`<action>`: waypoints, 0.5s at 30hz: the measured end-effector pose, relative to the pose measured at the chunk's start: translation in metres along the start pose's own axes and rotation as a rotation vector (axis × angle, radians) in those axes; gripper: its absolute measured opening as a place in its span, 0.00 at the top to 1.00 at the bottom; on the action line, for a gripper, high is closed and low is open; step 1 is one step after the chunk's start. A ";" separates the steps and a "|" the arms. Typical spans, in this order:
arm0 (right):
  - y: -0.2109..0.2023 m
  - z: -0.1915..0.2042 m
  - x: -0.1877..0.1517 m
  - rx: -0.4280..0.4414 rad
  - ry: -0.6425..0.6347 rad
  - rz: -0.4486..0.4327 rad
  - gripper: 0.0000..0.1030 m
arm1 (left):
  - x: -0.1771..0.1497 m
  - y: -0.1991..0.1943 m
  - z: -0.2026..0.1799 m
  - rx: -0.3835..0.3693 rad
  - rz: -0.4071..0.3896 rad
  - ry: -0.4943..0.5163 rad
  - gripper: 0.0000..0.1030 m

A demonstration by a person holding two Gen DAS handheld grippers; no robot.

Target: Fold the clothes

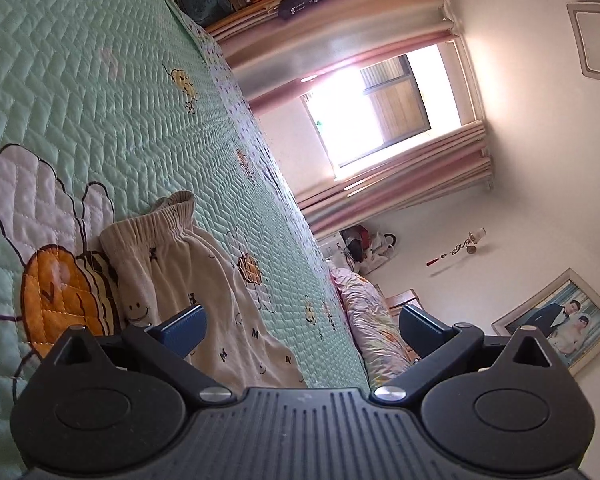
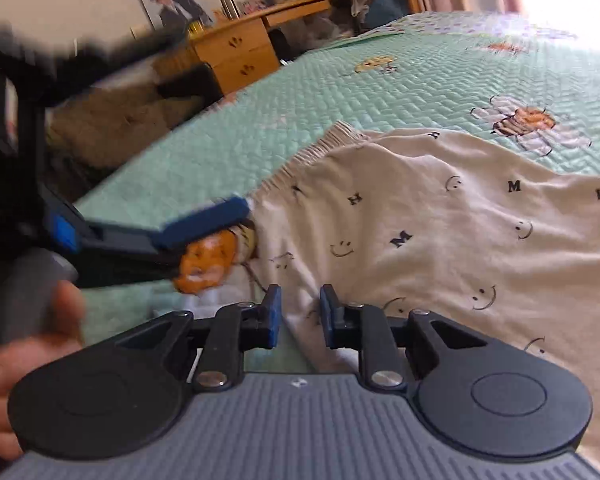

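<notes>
Location: home bedroom.
Indicators: quilted bed [image 1: 100, 80], curtained window [image 1: 364, 112], wooden desk [image 2: 236, 46], framed portrait [image 1: 560, 320] on wall.

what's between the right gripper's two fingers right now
In the right wrist view, the right gripper is open, with a fold of the cream printed garment lying in the gap, over the green quilt.

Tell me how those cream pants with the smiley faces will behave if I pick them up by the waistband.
The cream pants will probably hang limp: the fabric already lies in soft wrinkles on the green quilt. They look thin and light, so lifting should be easy. The gathered elastic waistband seems thicker, likely giving a surer grip than the smooth cloth.
</notes>
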State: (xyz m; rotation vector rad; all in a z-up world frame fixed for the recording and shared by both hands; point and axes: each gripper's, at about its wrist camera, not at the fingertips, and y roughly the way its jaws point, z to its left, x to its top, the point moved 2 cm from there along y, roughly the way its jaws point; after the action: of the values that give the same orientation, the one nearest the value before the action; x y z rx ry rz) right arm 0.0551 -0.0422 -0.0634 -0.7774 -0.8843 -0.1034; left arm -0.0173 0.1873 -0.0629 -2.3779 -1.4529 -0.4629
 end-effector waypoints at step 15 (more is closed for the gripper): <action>0.033 -0.074 0.110 0.028 0.037 -0.009 0.78 | -0.010 0.046 0.018 0.163 0.153 -0.013 0.11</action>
State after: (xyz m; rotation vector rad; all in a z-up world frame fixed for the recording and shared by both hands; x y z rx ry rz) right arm 0.1873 -0.0419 -0.0304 -0.7428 -0.8532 -0.1129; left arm 0.0213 0.1668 -0.0882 -2.3430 -1.2509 -0.2800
